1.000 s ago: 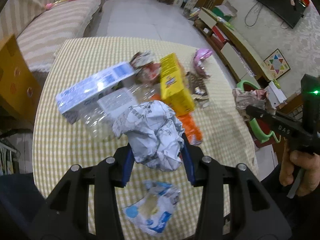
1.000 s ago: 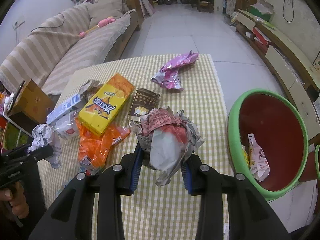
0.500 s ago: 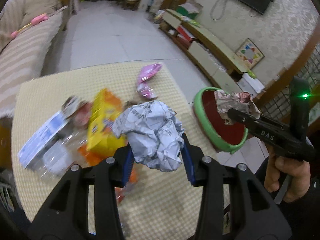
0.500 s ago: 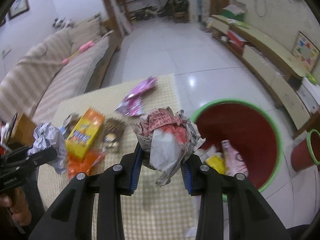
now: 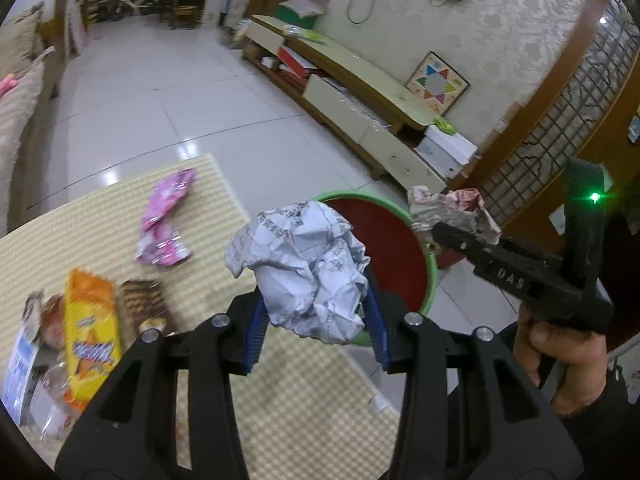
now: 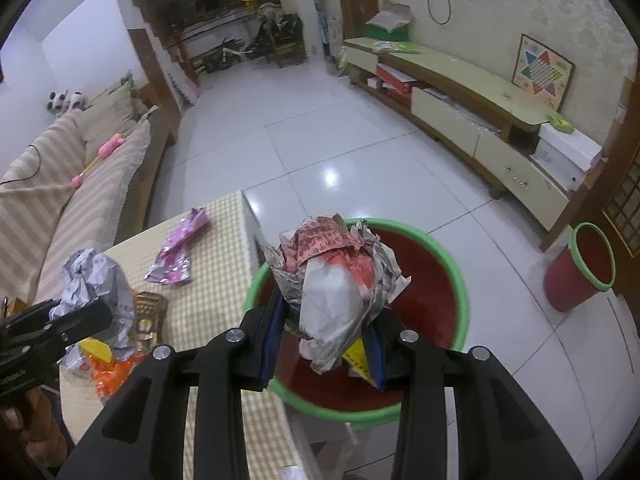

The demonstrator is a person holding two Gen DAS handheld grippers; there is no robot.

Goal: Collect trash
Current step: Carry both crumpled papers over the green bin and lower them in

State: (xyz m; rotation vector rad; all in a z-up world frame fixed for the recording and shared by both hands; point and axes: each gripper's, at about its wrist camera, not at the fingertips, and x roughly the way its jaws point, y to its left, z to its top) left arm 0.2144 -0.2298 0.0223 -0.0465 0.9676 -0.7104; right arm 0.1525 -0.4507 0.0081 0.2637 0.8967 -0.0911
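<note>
The left hand-held gripper [image 5: 316, 312] pinches a white paper ball [image 5: 308, 272] at frame centre; the right hand-held gripper [image 6: 326, 340] clamps a reddish paper wad [image 6: 336, 280] above the bin [image 6: 456, 272]. Both look light and crushable; gripping mid-bulk suits them.

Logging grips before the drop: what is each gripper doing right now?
Left gripper: shut on the white crumpled newspaper ball.
Right gripper: shut on the red-printed crumpled paper wad.
</note>
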